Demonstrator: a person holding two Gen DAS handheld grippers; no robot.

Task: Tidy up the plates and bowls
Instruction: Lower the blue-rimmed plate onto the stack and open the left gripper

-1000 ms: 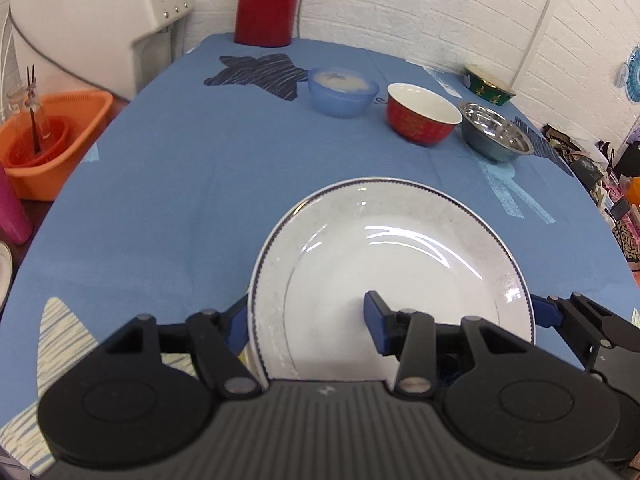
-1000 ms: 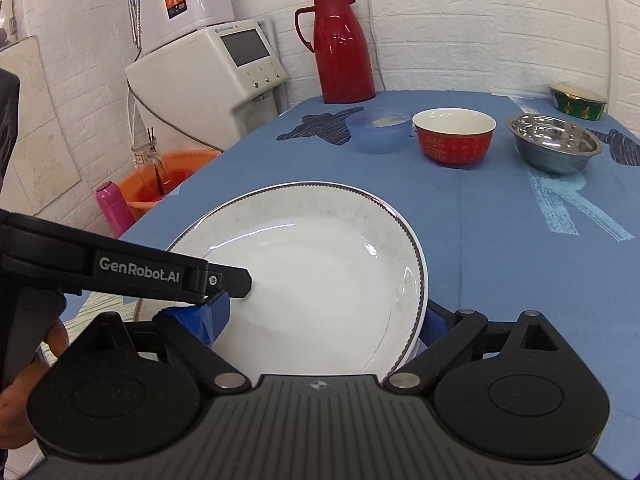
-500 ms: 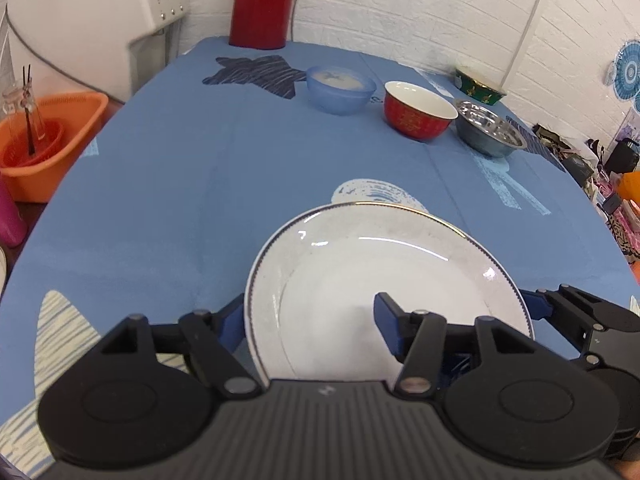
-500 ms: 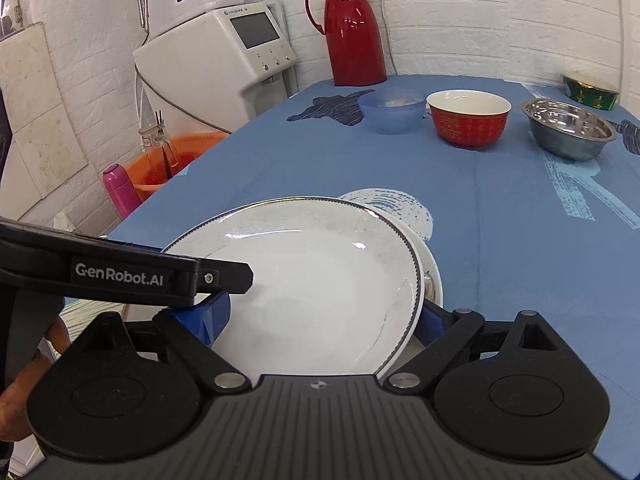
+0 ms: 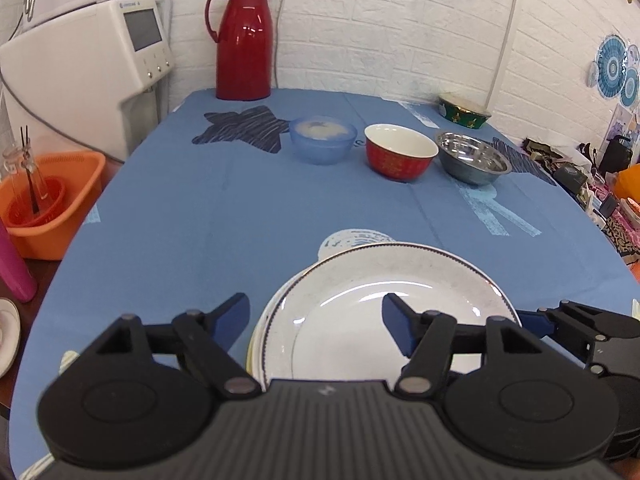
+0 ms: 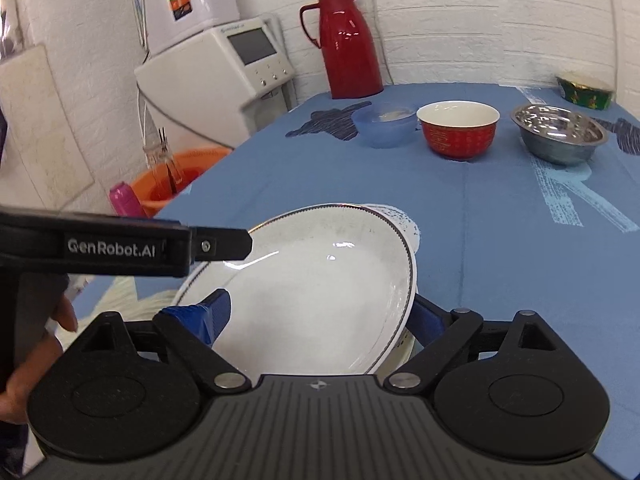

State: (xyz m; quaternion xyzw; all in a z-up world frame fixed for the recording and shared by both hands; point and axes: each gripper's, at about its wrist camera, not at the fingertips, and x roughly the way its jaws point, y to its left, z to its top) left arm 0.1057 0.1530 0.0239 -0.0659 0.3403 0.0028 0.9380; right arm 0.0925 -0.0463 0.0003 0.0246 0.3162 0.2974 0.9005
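The white plate (image 6: 320, 292) with a dark beaded rim lies at the near edge of the blue-clothed table (image 5: 248, 216), resting on at least one further plate whose edge shows beneath it; how many plates are stacked there cannot be told. The right tongs (image 6: 320, 312) straddle the plate's near rim, one blue pad above the dish and one below its edge, and appear to grip it, with the plate tilted in the right wrist view. The left tongs (image 5: 316, 320) stand spread open, one finger clear of the plate's left edge and the other hovering over its well, gripping nothing. Risks, as judged: a single-sided grip on a glazed rim may let the plate slip or clatter onto the plate below and chip it, and the open left finger may knock the rim if it closes off-centre. Counts: four bowls stand at the far side, namely a translucent blue bowl (image 5: 322, 139), a red bowl (image 5: 400, 152), a steel bowl (image 5: 472, 156) and a green patterned bowl (image 5: 464, 111); one red thermos (image 5: 243, 40); one orange basket (image 5: 48, 200) beside the table.
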